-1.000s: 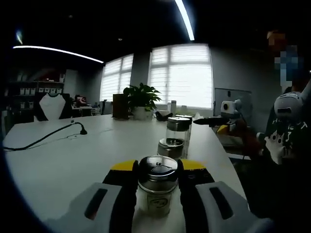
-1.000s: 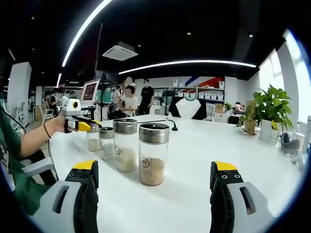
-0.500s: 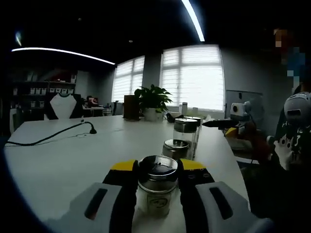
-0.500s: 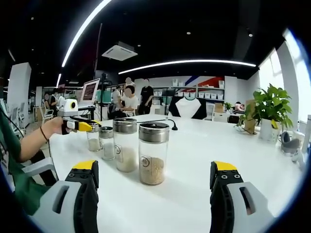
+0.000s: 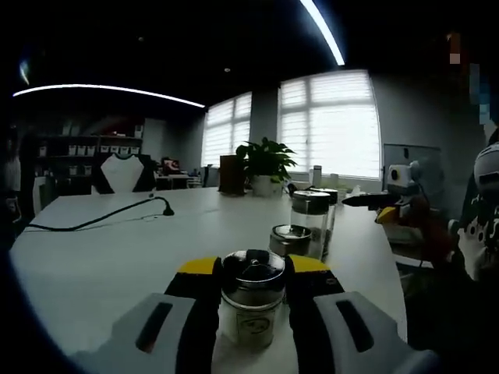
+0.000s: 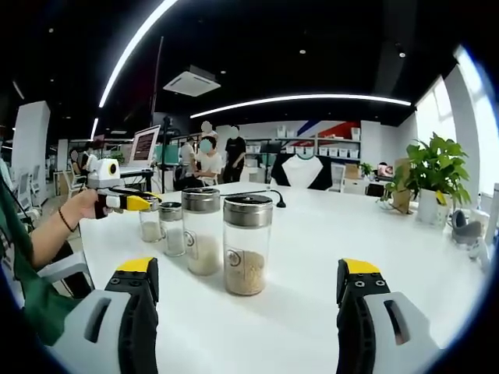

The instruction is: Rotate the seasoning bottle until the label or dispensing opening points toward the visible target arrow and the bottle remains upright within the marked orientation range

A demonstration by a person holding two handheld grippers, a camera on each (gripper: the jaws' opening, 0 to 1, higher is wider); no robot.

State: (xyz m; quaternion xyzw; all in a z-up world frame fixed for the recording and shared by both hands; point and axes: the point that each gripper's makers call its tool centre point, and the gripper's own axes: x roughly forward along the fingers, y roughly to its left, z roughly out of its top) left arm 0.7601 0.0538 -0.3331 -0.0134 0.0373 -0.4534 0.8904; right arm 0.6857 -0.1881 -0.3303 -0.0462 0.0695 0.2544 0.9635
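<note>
gripping round glass bottle [image 5: 251, 300], metal cap: left hand-held gripper [image 5: 251, 290].

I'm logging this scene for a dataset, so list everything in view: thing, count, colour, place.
Seasoning bottle: one, clear glass, metal lid, upright between the left gripper's jaws.
Other bottles: three in a row on the table, clear, metal lids, pale contents.
Table: one, white.
Cable: one, black, across the table.
Potted plant: one, green, far table end near the window.
People: a few, standing in the background.
Left gripper: yellow-tipped, grey and black, shut on the bottle.
Right gripper: same colours, open, empty.
</note>
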